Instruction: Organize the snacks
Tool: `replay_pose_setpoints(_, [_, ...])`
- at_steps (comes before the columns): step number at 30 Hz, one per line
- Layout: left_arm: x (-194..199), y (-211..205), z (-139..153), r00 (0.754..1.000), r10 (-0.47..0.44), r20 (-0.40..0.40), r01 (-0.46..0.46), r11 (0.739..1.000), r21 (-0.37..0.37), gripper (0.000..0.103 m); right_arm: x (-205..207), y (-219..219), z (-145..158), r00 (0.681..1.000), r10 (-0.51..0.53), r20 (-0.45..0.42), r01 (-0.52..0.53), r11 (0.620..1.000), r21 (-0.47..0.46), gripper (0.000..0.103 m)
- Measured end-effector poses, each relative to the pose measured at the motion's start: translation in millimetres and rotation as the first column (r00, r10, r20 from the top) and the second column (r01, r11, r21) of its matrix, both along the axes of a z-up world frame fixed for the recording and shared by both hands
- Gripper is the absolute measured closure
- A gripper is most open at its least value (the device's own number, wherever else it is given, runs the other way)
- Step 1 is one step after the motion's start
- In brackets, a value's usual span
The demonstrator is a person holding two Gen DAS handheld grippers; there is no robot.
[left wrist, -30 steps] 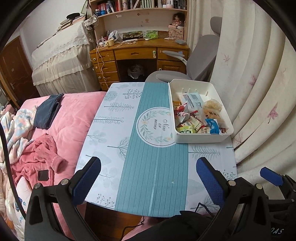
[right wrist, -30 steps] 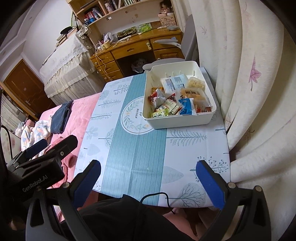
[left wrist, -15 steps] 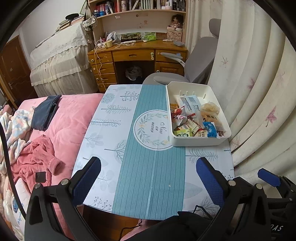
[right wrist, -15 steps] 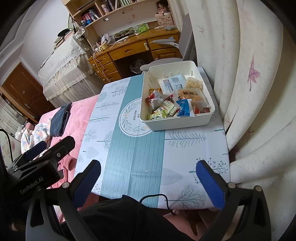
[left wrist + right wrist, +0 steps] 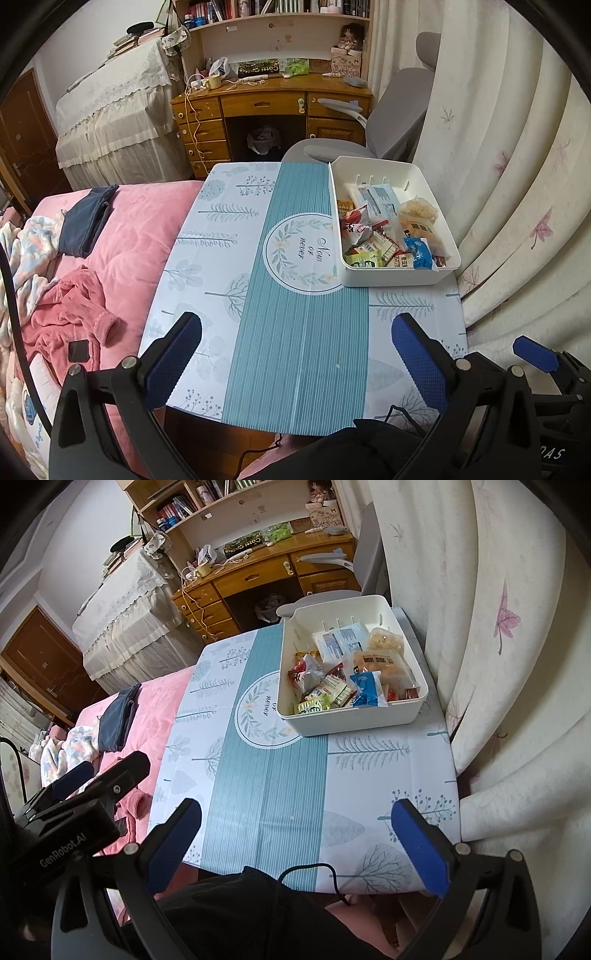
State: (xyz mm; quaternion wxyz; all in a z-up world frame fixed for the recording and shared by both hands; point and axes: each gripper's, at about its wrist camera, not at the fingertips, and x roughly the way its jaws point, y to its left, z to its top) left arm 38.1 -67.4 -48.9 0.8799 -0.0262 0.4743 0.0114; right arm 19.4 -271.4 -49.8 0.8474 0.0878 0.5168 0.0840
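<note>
Since a second ago, I hold both wide-spread claws, left gripper and right gripper, farther back from the white plastic snack bin, empty.

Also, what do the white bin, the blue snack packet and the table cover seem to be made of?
White bin: probably moulded plastic, matte; smooth walls and rounded corners.
Blue snack packet: apparently thin plastic film, shiny and crinkled.
Table cover: looks like printed vinyl or coated cloth; it lies flat, with fine stripes, but the material is uncertain.

Bare table w/ bin far right, curtain beside.
</note>
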Motion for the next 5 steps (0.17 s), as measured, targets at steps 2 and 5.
replay_pose_setpoints(2, [-0.3, 1.3, -1.6, 1.0, -0.002, -0.007, 0.002, 1.0, -0.003, 0.001, -1.5, -0.1, -1.5, 1.0, -0.001, -0.005, 0.001, 1.0, 0.001, 0.0])
replay_pose_setpoints(5, [-0.2, 2.6, -3.1, 1.0, -0.004, -0.013, 0.004, 1.0, -0.003, 0.001, -2.0, 0.7, -3.8, 1.0, -0.005, -0.015, 0.005, 1.0, 0.003, 0.0])
